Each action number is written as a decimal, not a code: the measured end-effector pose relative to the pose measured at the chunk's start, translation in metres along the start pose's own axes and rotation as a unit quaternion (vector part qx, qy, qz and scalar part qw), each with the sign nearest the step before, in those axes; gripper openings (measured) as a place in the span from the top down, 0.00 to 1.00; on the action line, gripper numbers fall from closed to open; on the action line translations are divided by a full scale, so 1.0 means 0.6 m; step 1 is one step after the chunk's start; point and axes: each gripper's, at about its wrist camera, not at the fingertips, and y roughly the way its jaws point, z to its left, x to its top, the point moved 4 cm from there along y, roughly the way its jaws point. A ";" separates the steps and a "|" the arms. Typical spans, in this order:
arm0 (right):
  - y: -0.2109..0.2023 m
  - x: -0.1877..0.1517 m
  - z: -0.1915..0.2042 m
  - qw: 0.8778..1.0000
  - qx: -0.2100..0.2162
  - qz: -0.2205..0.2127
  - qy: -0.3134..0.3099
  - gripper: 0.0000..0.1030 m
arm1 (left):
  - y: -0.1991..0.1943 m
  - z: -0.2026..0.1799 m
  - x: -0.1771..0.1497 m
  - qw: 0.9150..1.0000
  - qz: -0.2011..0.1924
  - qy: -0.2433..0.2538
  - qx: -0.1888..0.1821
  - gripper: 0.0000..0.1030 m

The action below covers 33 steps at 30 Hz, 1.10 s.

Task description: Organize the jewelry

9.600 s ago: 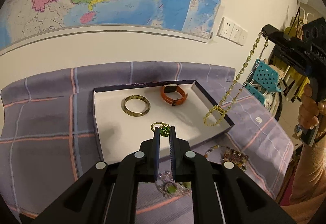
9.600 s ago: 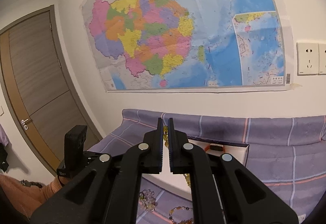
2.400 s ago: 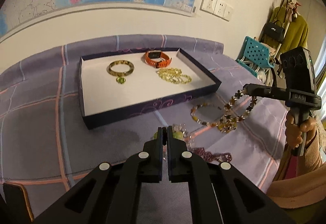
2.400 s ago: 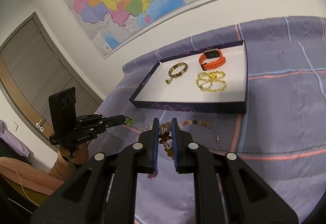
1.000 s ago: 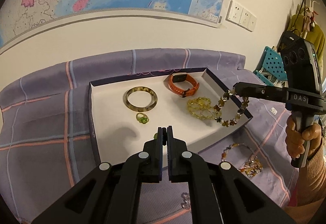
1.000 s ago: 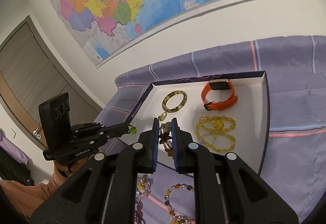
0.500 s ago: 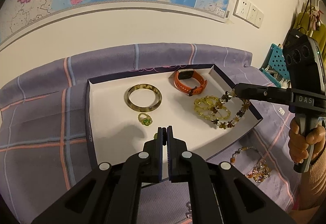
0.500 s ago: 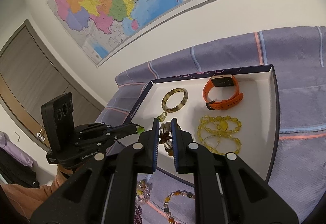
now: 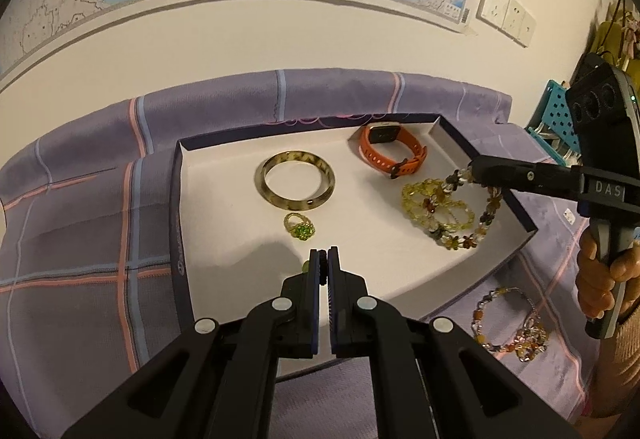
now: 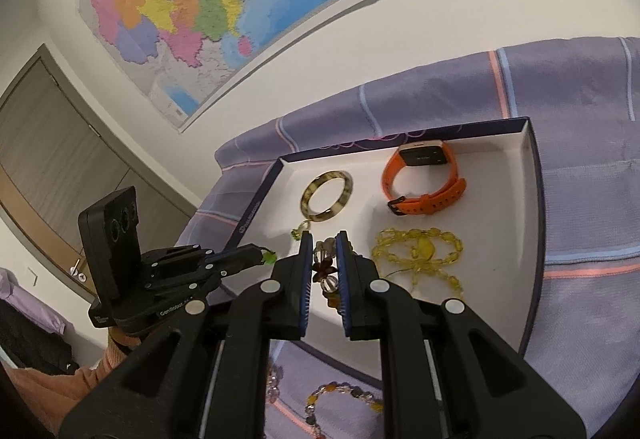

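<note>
Right tool point(image 10: 323, 239) (nearly closed) pinches flower bracelet point(image 9: 460, 215) — over tray point(image 9: 176, 199).

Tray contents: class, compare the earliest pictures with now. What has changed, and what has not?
The yellow bead necklace and green ring now lie in the tray. The right gripper now carries a flower-bead bracelet over it. The bangle and orange watch stayed.

1. One shallow white-lined, navy-walled tray point(image 9: 516, 209).
2. One mottled olive bangle point(image 9: 295, 185).
3. One orange-strapped watch point(image 9: 392, 151).
4. One green beaded ring point(image 9: 300, 228).
5. Three beaded strands: yellow point(image 9: 420, 199), brown flower-bead point(image 9: 464, 239), amber point(image 9: 508, 323).
</note>
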 end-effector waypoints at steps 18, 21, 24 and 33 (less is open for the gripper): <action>0.008 0.000 -0.069 0.997 -0.056 0.000 0.047 0.76 | 0.033 0.020 0.012 0.999 0.018 -0.023 0.043 0.70; -0.010 -0.004 -0.064 0.996 -0.077 -0.012 0.035 0.71 | 0.017 0.022 0.012 0.998 0.006 -0.022 0.056 0.64; -0.030 -0.015 -0.032 0.996 -0.087 -0.018 -0.006 0.71 | -0.013 0.017 0.005 0.998 -0.014 -0.013 0.056 0.60; -0.057 -0.112 0.052 0.989 -0.088 0.030 -0.111 0.69 | -0.075 -0.026 -0.064 0.999 -0.032 0.033 0.017 0.56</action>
